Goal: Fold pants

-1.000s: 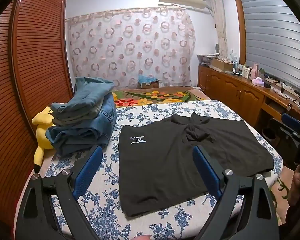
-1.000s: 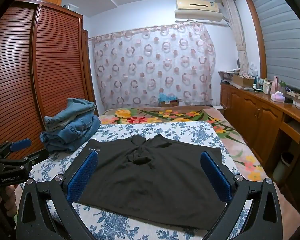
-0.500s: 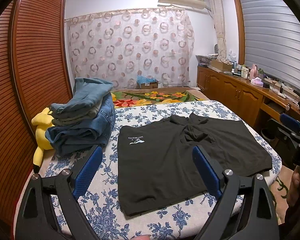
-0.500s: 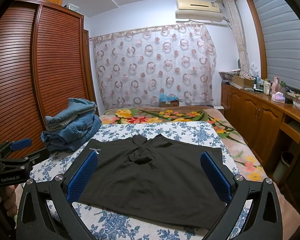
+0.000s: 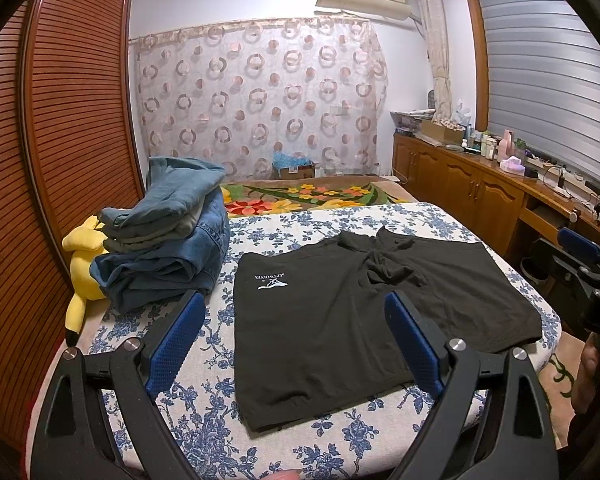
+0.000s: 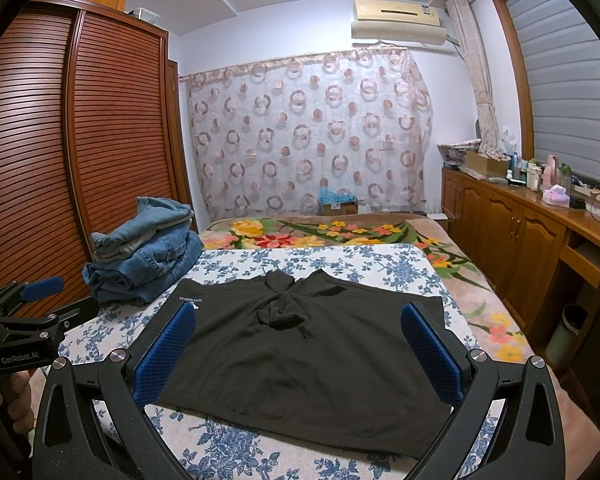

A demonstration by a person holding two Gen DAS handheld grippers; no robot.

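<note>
The black pants [image 5: 364, 320] lay spread flat on the floral bed [image 5: 284, 224], their near hem just ahead of and between the left gripper [image 5: 292, 340]'s fingers [image 5: 176, 340], which stood wide apart and held nothing. The right gripper [image 6: 300, 356] hovered likewise spread wide and empty, its fingers [image 6: 430, 354] framing the garment's two side edges. Beyond the left fingers a stack of folded jeans [image 5: 168, 240] sat beside the pants' left edge, apart from it, while bare sheet lay open past the far edge.
</note>
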